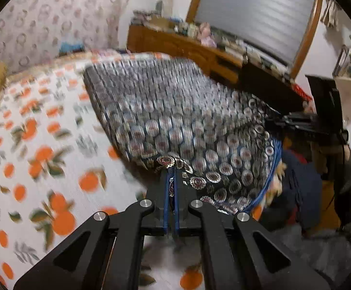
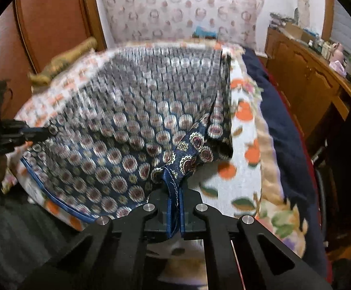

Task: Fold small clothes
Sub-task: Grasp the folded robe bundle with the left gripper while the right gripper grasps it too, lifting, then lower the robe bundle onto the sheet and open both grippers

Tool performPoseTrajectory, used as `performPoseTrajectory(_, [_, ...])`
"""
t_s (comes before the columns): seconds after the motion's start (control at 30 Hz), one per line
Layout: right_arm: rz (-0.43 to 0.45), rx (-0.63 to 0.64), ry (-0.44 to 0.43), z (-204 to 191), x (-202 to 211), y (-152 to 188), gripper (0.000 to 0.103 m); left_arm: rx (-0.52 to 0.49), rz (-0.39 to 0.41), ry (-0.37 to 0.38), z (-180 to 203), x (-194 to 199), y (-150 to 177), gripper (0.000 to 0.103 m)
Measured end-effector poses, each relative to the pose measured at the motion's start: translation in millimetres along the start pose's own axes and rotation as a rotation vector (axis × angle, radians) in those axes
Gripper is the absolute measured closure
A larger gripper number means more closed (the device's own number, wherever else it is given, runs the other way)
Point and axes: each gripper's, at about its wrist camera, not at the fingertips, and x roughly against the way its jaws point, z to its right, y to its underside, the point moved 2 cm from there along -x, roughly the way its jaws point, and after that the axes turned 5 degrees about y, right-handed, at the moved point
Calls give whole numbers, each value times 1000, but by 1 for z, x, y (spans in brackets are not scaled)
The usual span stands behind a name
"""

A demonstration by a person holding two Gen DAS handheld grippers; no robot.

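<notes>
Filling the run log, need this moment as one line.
task: fold | left gripper: shut on patterned cloth | right gripper: shut on patterned cloth | surface: orange-print bedspread

- A navy cloth [image 1: 175, 120] with rows of round maroon-and-cream medallions and a bright blue hem is seen.
- A white bedsheet [image 1: 42, 133] printed with oranges and green leaves is shown.
- Black grippers are seen: left [image 1: 173, 176], right [image 2: 173, 191].
- Pale wallpaper [image 2: 175, 4] is patterned with pinkish rings.
</notes>
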Motion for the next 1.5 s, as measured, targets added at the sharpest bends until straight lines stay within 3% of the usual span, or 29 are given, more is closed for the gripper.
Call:
performPoseTrajectory(0.13, [110,-19,-18,4,15,-28,99,5,103,-19,-4,10,-29,99])
performPoseTrajectory(0.27, [197,-60,-48,15,15,-60,99,7,155,-53,-18,8,-58,99])
performPoseTrajectory(0.5, [245,-57,-35,22,-12,-106,99,13,206,-123,-49,-2,-99,99])
performPoseTrajectory(0.8, [234,-50,-27,27,-56,-133,99,50,176,-158,-81,-30,-132,99])
performPoseTrajectory(1.13, [156,-25,-9,34,-94,-161,99,97,99,-168,-115,-66,-151,99])
performPoseTrajectory(1.5, [109,7,12,31,-97,-179,99,89,44,-174,-125,-83,-153,99])
